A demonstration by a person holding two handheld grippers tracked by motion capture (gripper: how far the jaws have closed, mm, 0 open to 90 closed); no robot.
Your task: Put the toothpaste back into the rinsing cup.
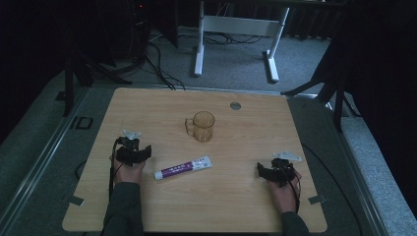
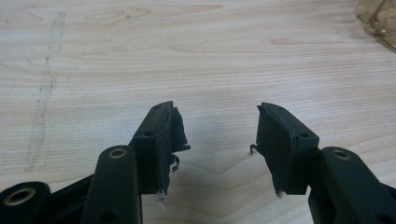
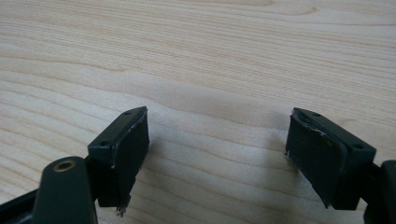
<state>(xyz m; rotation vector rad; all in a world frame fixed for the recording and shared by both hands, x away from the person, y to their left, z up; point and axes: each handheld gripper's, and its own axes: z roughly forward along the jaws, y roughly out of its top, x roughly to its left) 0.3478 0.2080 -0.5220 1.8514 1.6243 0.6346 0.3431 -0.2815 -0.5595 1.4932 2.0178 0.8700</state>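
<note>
1. My left tool (image 1: pixel 139 153) rests on the tabletop (image 1: pixel 246 206), jaws spread apart with nothing between them.
2. My right tool (image 1: pixel 265 172) rests near the right edge, jaws likewise wide and empty.
3. The toothpaste tube (image 1: pixel 183 167) lies flat between the two tools, just beside my left one and touched by neither.
4. The amber glass mug (image 1: pixel 201 126) stands upright farther back, empty as far as I can tell.
5. Nothing looks started: picking up the tube, probably to go in the mug, is all ahead.
</note>
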